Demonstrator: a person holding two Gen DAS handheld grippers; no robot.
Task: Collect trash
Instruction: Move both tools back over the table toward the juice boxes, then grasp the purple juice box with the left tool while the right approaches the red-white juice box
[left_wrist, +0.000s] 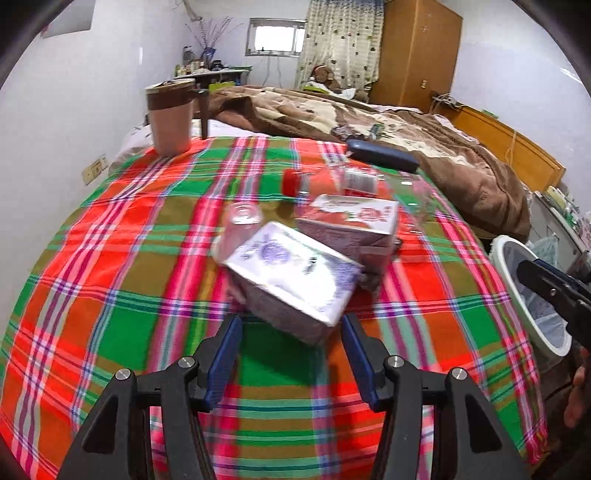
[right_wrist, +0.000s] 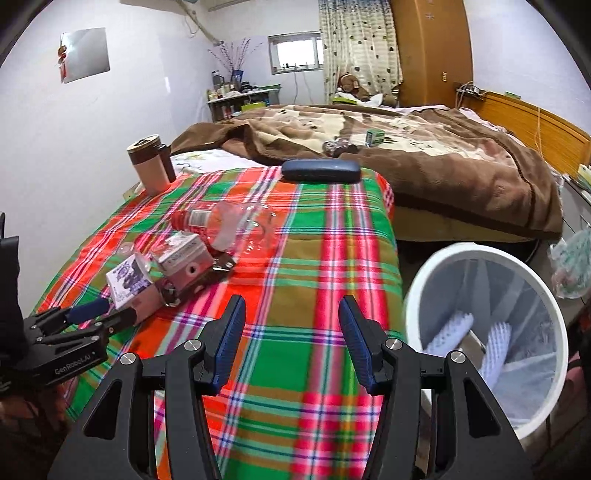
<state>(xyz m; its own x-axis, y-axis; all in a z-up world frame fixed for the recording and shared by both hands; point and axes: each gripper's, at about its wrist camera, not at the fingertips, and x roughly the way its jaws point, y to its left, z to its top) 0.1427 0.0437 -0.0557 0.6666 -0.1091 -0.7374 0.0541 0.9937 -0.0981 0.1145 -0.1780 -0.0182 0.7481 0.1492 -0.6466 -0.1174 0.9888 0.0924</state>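
Counter, covered by a red, green and pink plaid cloth: a cluster of trash is being carried near its middle. A purple-and-white cardboard carton is lying tilted at the near side of the cluster, touching a red-and-white cardboard carton just behind it. A clear plastic bottle with a red cap and red label is lying on its side beyond the cartons, and a small clear plastic cup is lying at their left. A brown-banded beige lidded mug is standing at the far left corner; a dark blue oblong case is lying at the far edge.

Left gripper: being held wide apart, nothing gripped, just in front of the purple carton.

Right gripper: being held wide apart and unloaded above the counter's near right part.

White round plastic bin: standing to the right of the counter, white items lying inside.
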